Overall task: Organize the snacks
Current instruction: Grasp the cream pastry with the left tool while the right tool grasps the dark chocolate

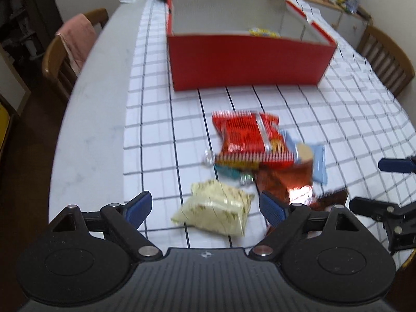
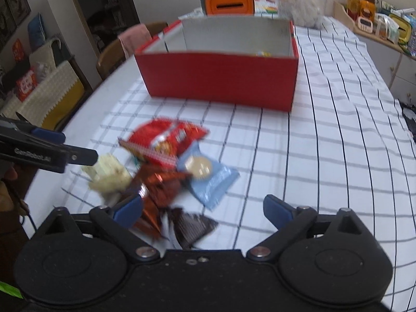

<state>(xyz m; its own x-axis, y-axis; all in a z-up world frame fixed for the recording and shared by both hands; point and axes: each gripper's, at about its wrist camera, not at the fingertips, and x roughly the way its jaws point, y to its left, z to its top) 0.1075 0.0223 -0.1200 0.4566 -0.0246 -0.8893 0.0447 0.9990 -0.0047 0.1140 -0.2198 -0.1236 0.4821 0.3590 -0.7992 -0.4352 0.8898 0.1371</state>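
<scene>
A pile of snack packets lies on the checked tablecloth: a red bag (image 1: 247, 137) (image 2: 166, 140), a light blue packet (image 1: 314, 161) (image 2: 208, 176), a pale yellow packet (image 1: 215, 208) (image 2: 108, 174), a shiny brown-orange packet (image 1: 286, 179) (image 2: 158, 187) and a dark brown packet (image 2: 193, 227). A red box (image 1: 249, 59) (image 2: 221, 78) stands beyond, with a yellow packet (image 1: 264, 32) inside. My left gripper (image 1: 205, 206) is open above the pale yellow packet. My right gripper (image 2: 202, 212) is open over the near packets and shows at the left wrist view's right edge (image 1: 382, 184).
An orange container (image 2: 228, 4) and a clear bag (image 2: 301, 2) stand behind the box. Wooden chairs (image 1: 67, 52) (image 1: 387, 57) flank the table; one carries a pink cloth. A shelf of items (image 2: 377, 20) is at the far right.
</scene>
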